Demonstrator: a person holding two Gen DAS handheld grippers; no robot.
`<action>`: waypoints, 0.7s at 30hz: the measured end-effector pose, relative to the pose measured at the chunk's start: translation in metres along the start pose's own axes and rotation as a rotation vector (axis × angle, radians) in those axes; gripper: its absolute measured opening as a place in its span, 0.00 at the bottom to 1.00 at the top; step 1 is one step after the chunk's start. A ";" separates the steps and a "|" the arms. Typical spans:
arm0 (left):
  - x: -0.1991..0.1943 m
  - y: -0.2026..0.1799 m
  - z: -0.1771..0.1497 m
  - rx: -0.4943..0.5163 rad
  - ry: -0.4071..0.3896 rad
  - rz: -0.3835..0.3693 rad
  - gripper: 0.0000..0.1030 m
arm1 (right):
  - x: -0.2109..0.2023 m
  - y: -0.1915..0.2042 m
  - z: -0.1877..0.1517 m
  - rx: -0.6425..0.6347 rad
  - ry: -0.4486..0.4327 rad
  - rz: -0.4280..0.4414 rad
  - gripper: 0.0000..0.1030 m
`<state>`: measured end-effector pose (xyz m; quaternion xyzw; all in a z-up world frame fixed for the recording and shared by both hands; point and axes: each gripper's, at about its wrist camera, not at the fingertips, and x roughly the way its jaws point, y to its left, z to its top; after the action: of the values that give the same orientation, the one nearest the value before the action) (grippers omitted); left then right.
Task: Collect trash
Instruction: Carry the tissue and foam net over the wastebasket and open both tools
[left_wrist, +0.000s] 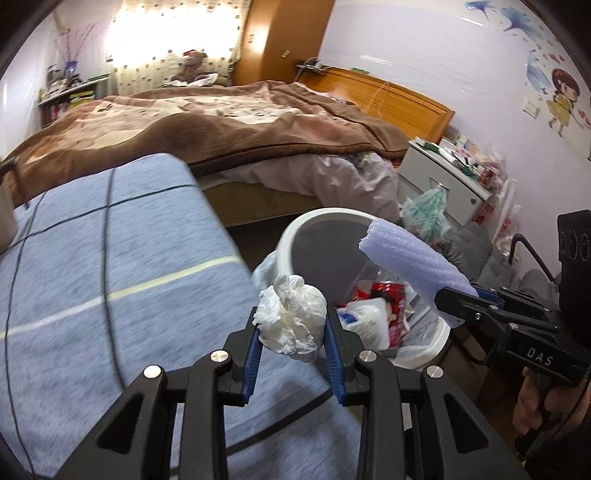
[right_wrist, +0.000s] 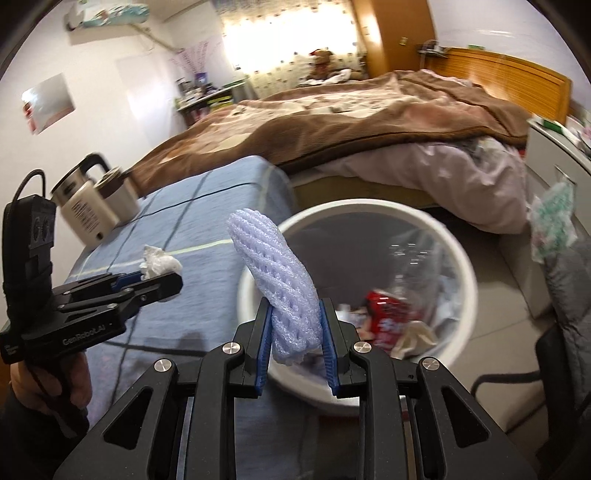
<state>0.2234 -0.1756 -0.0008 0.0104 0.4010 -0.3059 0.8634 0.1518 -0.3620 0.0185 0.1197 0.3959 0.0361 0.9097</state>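
Beside round white plastic bin (right_wrist: 466, 295) holding red wrapper (right_wrist: 388, 317): left gripper (left_wrist: 293, 325) clamped on crumpled white tissue (left_wrist: 291, 317), right gripper (right_wrist: 295, 325) on lilac foam net sleeve (right_wrist: 275, 273), over blue checked cloth (left_wrist: 92, 266) near steel kettle (right_wrist: 92, 206).

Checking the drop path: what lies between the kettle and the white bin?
In the right wrist view, the blue checked cloth surface stretches between kettle and bin.

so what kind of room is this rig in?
A lived-in home bedroom: a bed with a rumpled brown blanket and wooden headboard, a white nightstand, and a cartoon girl wall sticker.
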 end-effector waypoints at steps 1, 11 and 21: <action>0.005 -0.003 0.003 0.007 0.003 -0.005 0.32 | 0.001 -0.005 0.001 0.009 0.000 -0.014 0.24; 0.044 -0.022 0.019 0.038 0.047 -0.044 0.32 | 0.025 -0.037 0.009 0.049 0.038 -0.072 0.25; 0.068 -0.034 0.026 0.054 0.064 -0.089 0.62 | 0.037 -0.045 0.013 0.047 0.039 -0.081 0.43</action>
<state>0.2567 -0.2452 -0.0231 0.0256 0.4203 -0.3541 0.8351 0.1853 -0.4022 -0.0110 0.1240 0.4189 -0.0077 0.8995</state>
